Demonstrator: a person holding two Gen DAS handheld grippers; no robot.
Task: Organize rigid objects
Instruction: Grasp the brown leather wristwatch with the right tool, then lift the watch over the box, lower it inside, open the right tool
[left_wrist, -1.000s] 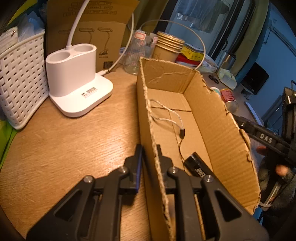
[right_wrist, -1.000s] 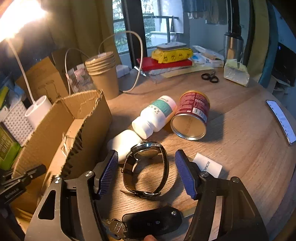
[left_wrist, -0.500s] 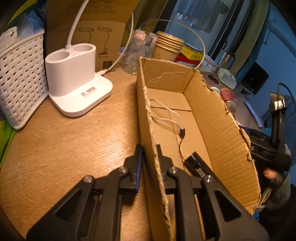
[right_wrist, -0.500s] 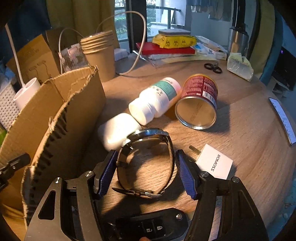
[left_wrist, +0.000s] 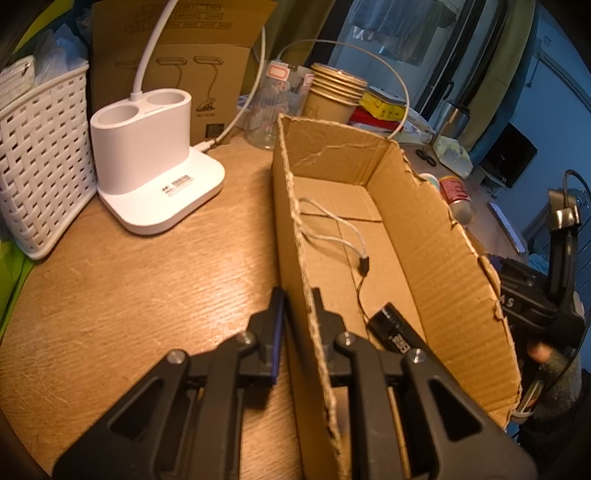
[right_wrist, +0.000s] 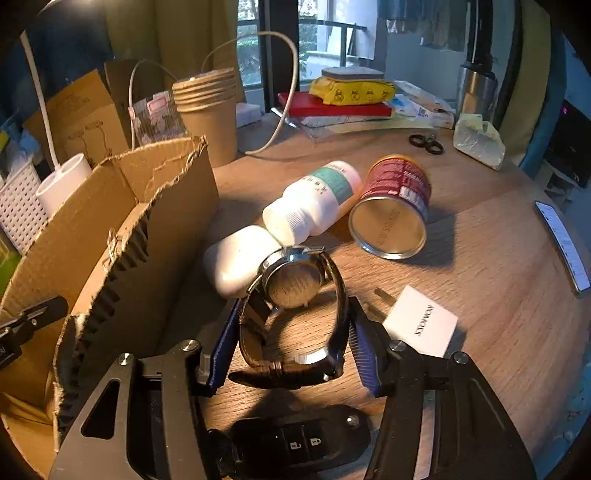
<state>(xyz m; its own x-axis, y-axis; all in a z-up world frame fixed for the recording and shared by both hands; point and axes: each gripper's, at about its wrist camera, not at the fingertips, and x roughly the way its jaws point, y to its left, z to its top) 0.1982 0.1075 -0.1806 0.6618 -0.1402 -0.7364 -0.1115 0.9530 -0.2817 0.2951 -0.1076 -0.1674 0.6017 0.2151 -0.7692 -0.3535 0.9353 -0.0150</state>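
Note:
My left gripper (left_wrist: 298, 306) is shut on the near side wall of the open cardboard box (left_wrist: 436, 236), one finger outside and one inside. A black cylinder (left_wrist: 391, 326) and a grey cord (left_wrist: 332, 236) lie in the box. My right gripper (right_wrist: 293, 332) is shut on a wristwatch (right_wrist: 295, 284) with a dark strap, lifted and tilted above the table. A black car key (right_wrist: 295, 439) lies under the gripper. The box (right_wrist: 122, 236) stands to its left.
A white case (right_wrist: 236, 262), a white pill bottle (right_wrist: 314, 203) and a red tin can (right_wrist: 391, 206) lie beyond the watch. A white card (right_wrist: 421, 321) lies right of it. A white lamp base (left_wrist: 147, 177) and white basket (left_wrist: 37, 155) stand left of the box.
The right gripper moved forward over the watch, closed on its strap and lifted it so the case back tilts up. The left gripper has kept its hold on the box wall.

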